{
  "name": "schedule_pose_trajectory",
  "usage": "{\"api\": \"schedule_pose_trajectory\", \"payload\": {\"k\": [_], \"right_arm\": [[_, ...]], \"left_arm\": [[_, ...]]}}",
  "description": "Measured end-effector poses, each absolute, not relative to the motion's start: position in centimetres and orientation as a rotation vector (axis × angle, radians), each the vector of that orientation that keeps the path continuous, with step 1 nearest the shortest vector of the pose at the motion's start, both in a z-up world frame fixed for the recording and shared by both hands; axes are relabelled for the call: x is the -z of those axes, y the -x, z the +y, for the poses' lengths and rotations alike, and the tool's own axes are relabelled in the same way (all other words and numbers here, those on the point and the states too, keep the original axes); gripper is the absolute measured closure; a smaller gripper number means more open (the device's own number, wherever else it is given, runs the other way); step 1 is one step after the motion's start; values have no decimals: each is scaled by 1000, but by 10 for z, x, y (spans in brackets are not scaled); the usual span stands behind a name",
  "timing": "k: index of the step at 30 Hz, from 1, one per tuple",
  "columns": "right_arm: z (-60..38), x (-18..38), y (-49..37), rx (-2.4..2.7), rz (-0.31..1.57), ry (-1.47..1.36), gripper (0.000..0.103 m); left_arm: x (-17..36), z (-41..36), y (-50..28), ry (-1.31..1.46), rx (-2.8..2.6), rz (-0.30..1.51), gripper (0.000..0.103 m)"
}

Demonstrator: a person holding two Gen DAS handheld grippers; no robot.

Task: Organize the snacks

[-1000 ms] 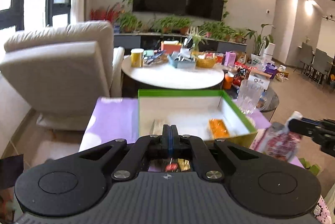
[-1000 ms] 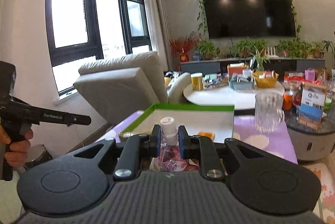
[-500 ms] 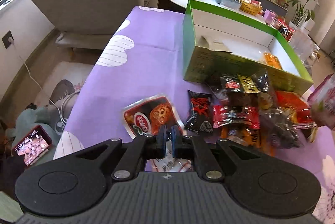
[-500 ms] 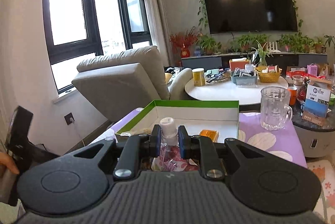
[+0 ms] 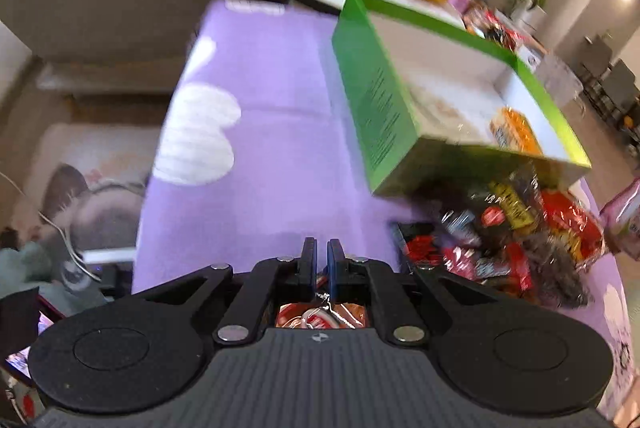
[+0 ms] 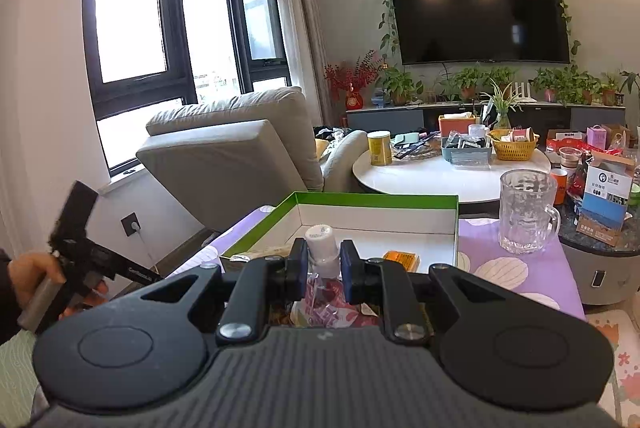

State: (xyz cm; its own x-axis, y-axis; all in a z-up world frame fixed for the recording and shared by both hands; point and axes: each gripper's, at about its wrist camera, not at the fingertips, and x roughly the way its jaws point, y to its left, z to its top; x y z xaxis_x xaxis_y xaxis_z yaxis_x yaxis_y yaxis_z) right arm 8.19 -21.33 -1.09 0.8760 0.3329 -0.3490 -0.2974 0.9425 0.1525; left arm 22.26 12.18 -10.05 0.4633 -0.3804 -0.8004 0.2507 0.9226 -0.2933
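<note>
Purple tablecloth point(image 5: 260, 147); left gripper point(image 5: 319, 256) pinches red packet point(image 5: 320, 316), right gripper point(image 6: 323, 264) clamps capped pouch point(image 6: 322, 248).

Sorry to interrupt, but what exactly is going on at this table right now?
Someone is sorting snacks into a green box with handheld tongs. The right tongs grip a spouted pouch near the box. The left tongs are nearly closed over a red snack packet. An orange packet is inside; a snack pile waits.
</note>
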Motion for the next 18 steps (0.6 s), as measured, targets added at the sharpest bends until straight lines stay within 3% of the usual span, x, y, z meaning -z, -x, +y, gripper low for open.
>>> {"api": "schedule_pose_trajectory", "payload": {"k": [6, 18], "right_arm": [[-208, 8, -82, -326, 380, -72, 85], [-194, 5, -71, -343, 376, -51, 85]], "left_arm": [[113, 141, -208, 323, 497, 1075, 99], [110, 152, -129, 344, 633, 1114, 98]]}}
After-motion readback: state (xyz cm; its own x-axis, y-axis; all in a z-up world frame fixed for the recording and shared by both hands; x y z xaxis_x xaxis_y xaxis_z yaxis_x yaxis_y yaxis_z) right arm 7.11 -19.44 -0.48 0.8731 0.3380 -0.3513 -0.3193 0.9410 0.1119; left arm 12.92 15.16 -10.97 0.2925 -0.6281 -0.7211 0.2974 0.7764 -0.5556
